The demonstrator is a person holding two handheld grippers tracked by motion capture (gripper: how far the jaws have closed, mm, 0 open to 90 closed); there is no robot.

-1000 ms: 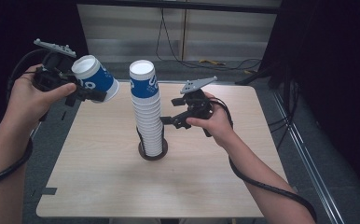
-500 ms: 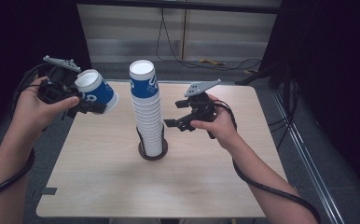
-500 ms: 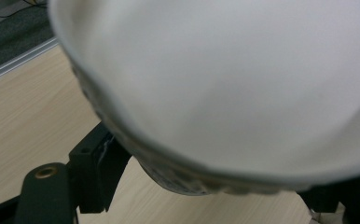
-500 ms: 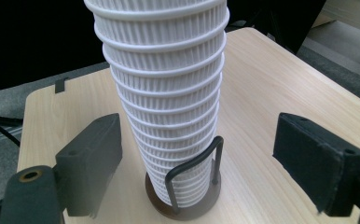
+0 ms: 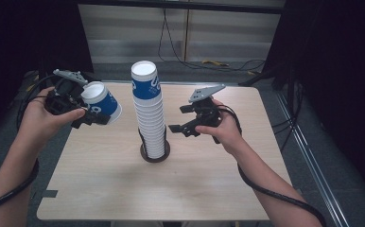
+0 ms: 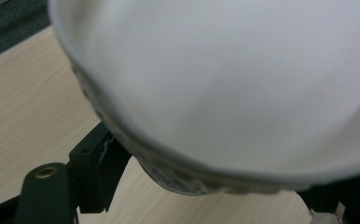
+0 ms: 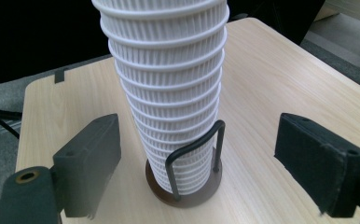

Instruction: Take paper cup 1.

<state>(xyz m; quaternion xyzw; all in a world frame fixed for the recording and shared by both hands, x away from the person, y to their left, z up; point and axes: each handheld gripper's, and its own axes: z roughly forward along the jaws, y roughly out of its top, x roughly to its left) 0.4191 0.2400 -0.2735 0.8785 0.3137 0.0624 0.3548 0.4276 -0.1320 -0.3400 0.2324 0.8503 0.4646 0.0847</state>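
Observation:
My left gripper (image 5: pixel 97 117) is shut on a white paper cup with a blue band (image 5: pixel 101 100), held tilted above the table's left side. In the left gripper view that cup (image 6: pixel 225 84) looms close and blurred, and one black finger (image 6: pixel 93 173) presses its side. A tall stack of ribbed white cups (image 5: pixel 151 113) stands in a wire holder with a dark round base (image 5: pixel 155 154) at mid table. Right of the stack, apart from it, my right gripper (image 5: pixel 179 118) is open; its jaws have just been opening, with nothing between them. They face the stack (image 7: pixel 169 79) and holder (image 7: pixel 193 154).
The light wooden table (image 5: pixel 209 184) has bare room in front and to the right. Black curtains hang on both sides, and cables run over the floor behind the table and along its right side.
My left gripper has sunk with the cup, closer to the tabletop. The right gripper's jaws stand a little wider; that hand has hardly moved.

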